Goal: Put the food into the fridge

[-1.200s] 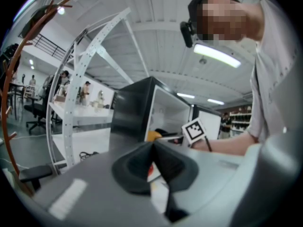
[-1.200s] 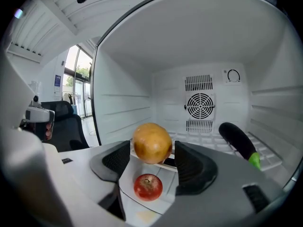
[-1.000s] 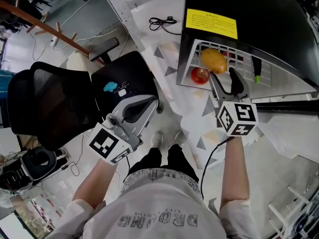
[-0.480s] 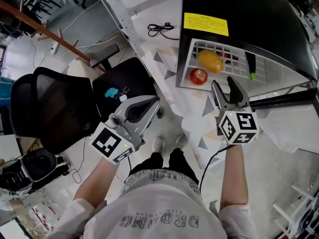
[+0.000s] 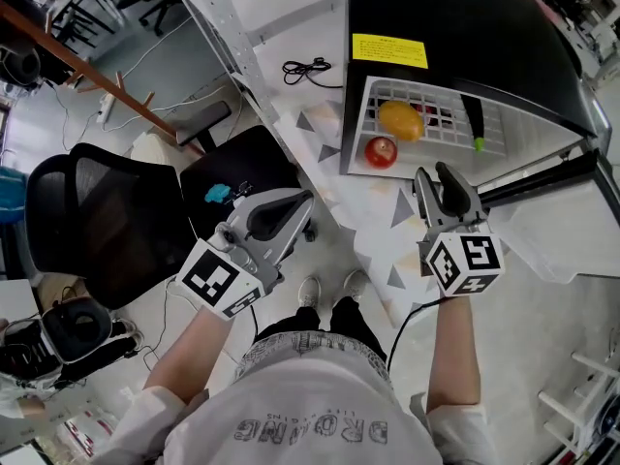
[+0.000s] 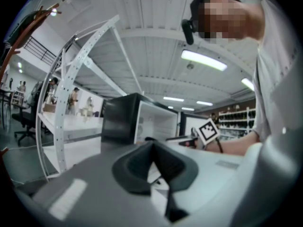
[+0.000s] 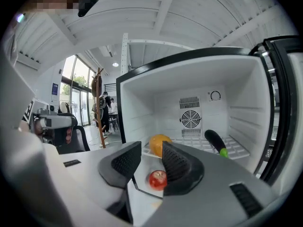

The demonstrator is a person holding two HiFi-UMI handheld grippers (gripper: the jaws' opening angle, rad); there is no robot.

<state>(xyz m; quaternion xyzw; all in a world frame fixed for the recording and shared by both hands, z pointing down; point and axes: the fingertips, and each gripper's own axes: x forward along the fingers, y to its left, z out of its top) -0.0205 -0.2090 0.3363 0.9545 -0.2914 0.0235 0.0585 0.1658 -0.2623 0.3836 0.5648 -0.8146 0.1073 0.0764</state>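
With 3 foods, the apple (image 5: 380,151), orange fruit (image 5: 401,120) and green vegetable (image 5: 472,119), lying inside the fridge (image 5: 455,27), the empty right gripper (image 5: 436,172) is closing its jaws just outside it and the left gripper (image 5: 302,200) is idling clenched on nothing, so loading is looking done and the next move is probably calling for pushing the fridge door (image 5: 547,174) closed.

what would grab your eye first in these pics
The open black fridge at the top right of the head view stands out, with a red apple, a yellow-orange fruit and a dark eggplant lying on its white wire shelf. Just in front of it hovers the right gripper, its jaws closing with nothing between them. The left gripper hangs shut beside a black office chair.
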